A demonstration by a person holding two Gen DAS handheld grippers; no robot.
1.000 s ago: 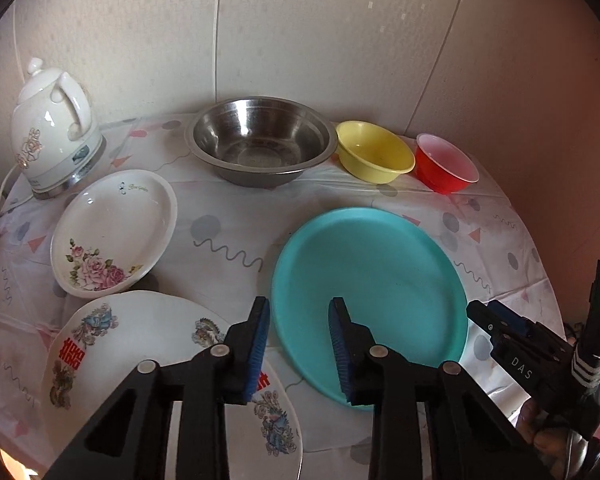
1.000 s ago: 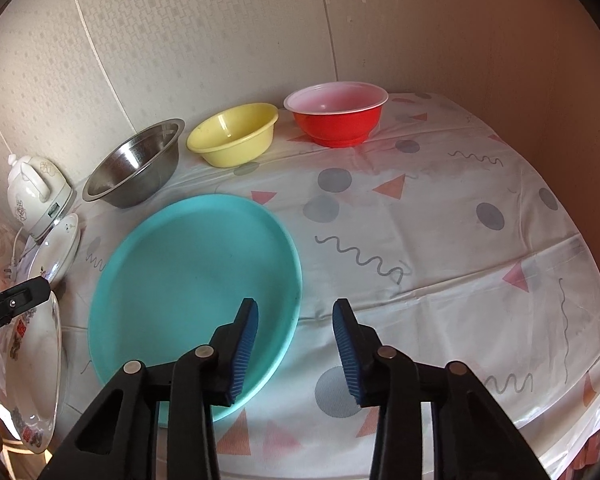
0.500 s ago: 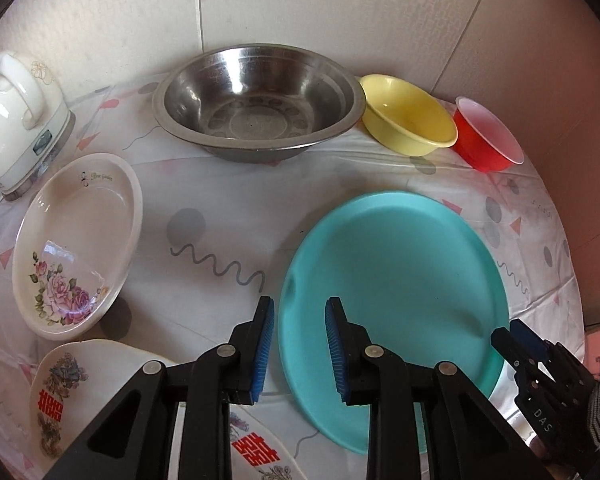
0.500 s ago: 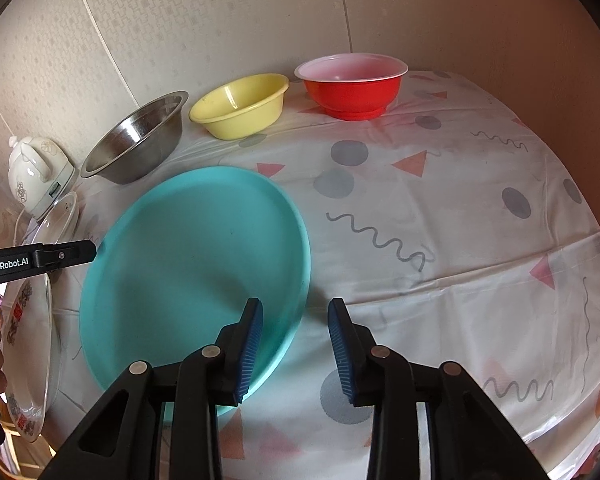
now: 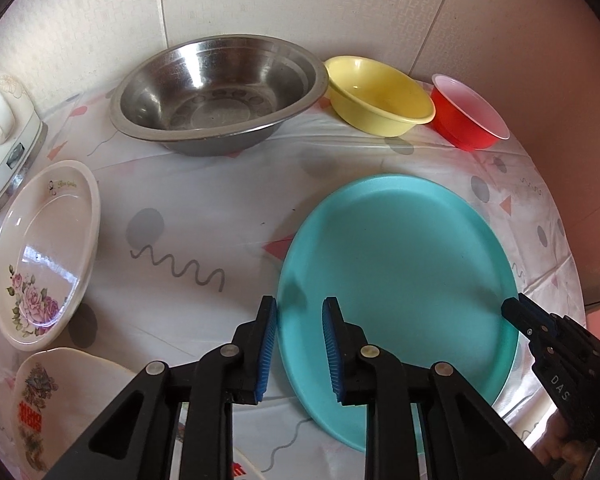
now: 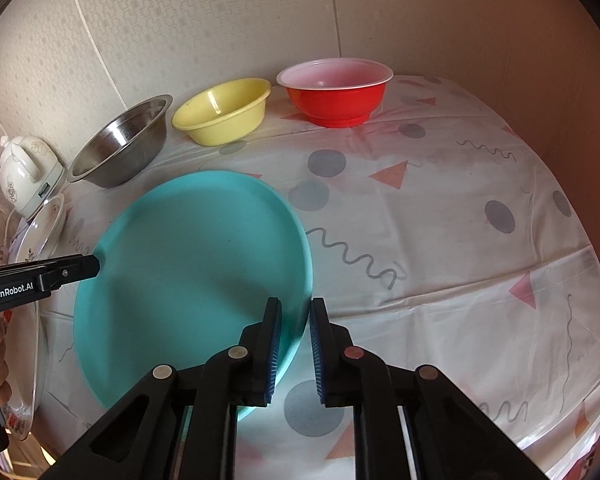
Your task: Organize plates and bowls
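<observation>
A large turquoise plate (image 5: 400, 272) lies on the table; it also shows in the right wrist view (image 6: 192, 264). My left gripper (image 5: 299, 312) is open, its fingers astride the plate's left rim. My right gripper (image 6: 295, 312) is open, its fingers astride the plate's right rim. A steel bowl (image 5: 220, 92), a yellow bowl (image 5: 378, 96) and a red bowl (image 5: 470, 112) stand in a row at the back. A rose-patterned dish (image 5: 44, 252) and a printed white plate (image 5: 72, 408) lie at the left.
A white electric kettle (image 5: 4, 136) stands at the far left by the wall. The table has a patterned plastic cloth (image 6: 440, 240). A wall runs behind the bowls and a brown panel stands on the right.
Both grippers have moved forward and lower toward the turquoise plate's opposite rims. Their jaws have narrowed a little but stay open.
</observation>
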